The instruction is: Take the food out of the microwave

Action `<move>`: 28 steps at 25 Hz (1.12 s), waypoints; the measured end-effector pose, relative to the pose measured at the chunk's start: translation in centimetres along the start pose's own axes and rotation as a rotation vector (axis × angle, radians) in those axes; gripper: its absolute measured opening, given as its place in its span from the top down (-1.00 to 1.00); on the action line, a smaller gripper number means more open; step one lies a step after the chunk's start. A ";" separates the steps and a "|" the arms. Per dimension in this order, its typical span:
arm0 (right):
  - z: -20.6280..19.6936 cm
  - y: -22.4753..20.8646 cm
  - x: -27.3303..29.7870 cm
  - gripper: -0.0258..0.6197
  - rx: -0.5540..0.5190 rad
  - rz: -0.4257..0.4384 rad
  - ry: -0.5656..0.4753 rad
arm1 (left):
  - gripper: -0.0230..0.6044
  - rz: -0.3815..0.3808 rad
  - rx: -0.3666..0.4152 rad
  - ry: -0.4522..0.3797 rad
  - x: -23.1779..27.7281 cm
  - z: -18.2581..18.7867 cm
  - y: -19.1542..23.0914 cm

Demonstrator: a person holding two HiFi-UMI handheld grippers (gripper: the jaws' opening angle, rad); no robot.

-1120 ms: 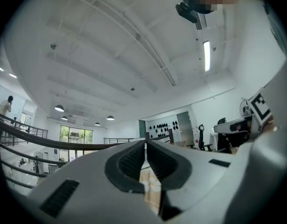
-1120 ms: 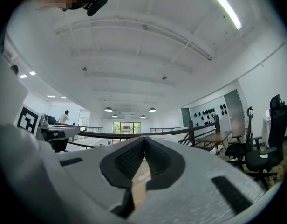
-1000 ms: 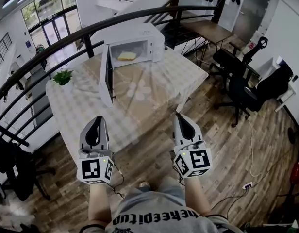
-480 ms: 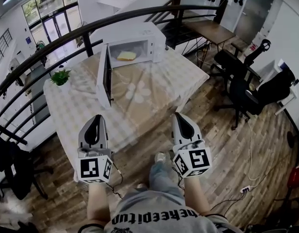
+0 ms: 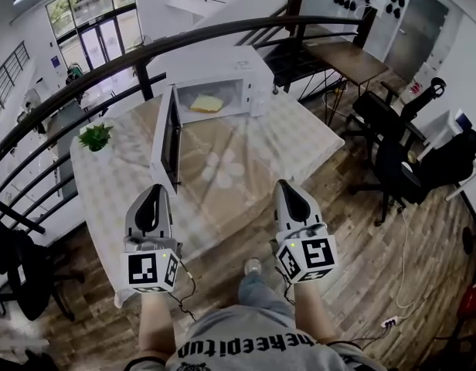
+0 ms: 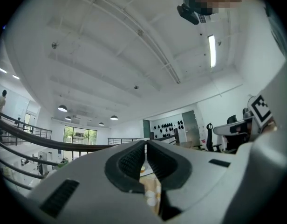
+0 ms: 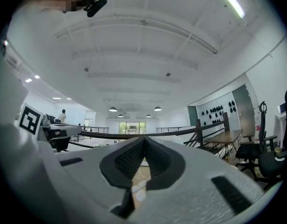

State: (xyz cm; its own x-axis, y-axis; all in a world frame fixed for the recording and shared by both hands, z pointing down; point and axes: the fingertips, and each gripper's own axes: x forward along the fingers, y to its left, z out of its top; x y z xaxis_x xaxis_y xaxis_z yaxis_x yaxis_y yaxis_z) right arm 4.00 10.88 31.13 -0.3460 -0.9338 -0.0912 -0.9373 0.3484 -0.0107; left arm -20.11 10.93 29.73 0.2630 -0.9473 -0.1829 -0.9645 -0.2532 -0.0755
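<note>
claws shut short of the table, food waits in open microwave

seen from the head view, a potted plant (image 5: 96, 136) stands near the far left corner of the table (image 5: 114, 188), which is covered with a pale checked cloth. the left claw (image 5: 155, 190) hangs over the table's near edge, pointing toward the far side. the left gripper view shows its ribbed pads pressed together at the tip with nothing between them.

beyond it the microwave door (image 5: 167, 139) is swung wide open to the left, its dark window facing the middle of the table. the white microwave (image 5: 222, 64) sits at the table's far edge, just in front of a dark curved railing (image 5: 141, 52). the food (image 5: 206, 103), a flat yellow piece, lies on the floor of the lit cavity, well apart from both claws.

the right claw (image 5: 285, 184) is held just off the near right edge of the table, above the wooden floor (image 5: 362, 238), and points the same way as the left. the right gripper view shows its pads also meeting at the tip, holding nothing. both claws are level with each other, with the person's forearms behind them.

black office chairs (image 5: 392, 153) stand on the floor off the table's right side.
</note>
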 end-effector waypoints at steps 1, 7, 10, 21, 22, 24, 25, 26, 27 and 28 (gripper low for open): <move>0.0 -0.6 0.8 0.91 0.000 0.002 -0.001 | 0.88 0.003 0.000 -0.002 0.9 -0.1 0.0; 0.3 -3.7 5.3 0.91 -0.003 0.027 -0.002 | 0.88 0.034 -0.016 0.011 5.9 0.1 -0.1; 0.4 -5.3 7.1 0.91 -0.006 0.037 -0.001 | 0.88 0.042 -0.016 0.000 7.9 -0.3 -0.4; 0.4 -11.1 12.5 0.91 -0.004 0.085 -0.009 | 0.88 0.093 -0.016 0.004 14.6 -0.5 -2.5; 0.4 -11.5 12.9 0.91 -0.003 0.092 -0.011 | 0.88 0.100 -0.015 0.001 15.1 -0.5 -2.6; 0.4 -12.3 13.7 0.91 -0.002 0.106 -0.015 | 0.88 0.117 -0.015 -0.010 15.8 -0.6 -2.8; 0.4 -12.7 14.1 0.91 -0.001 0.113 -0.016 | 0.88 0.125 -0.017 -0.020 16.2 -0.6 -2.9; 0.4 -13.0 14.5 0.91 -0.001 0.121 -0.018 | 0.88 0.134 -0.020 -0.027 16.6 -0.6 -3.0; 0.4 -13.4 14.8 0.91 -0.001 0.127 -0.019 | 0.88 0.143 -0.026 -0.028 16.9 -0.5 -3.0; 0.4 -13.7 15.1 0.91 0.001 0.133 -0.021 | 0.88 0.151 -0.032 -0.027 17.2 -0.4 -3.2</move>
State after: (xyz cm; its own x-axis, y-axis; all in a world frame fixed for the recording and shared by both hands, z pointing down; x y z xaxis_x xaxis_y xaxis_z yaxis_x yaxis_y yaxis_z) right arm 11.65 -7.99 29.50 -0.4662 -0.8775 -0.1127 -0.8832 0.4690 0.0018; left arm -12.55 -4.65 27.19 0.1150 -0.9695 -0.2166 -0.9933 -0.1147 -0.0139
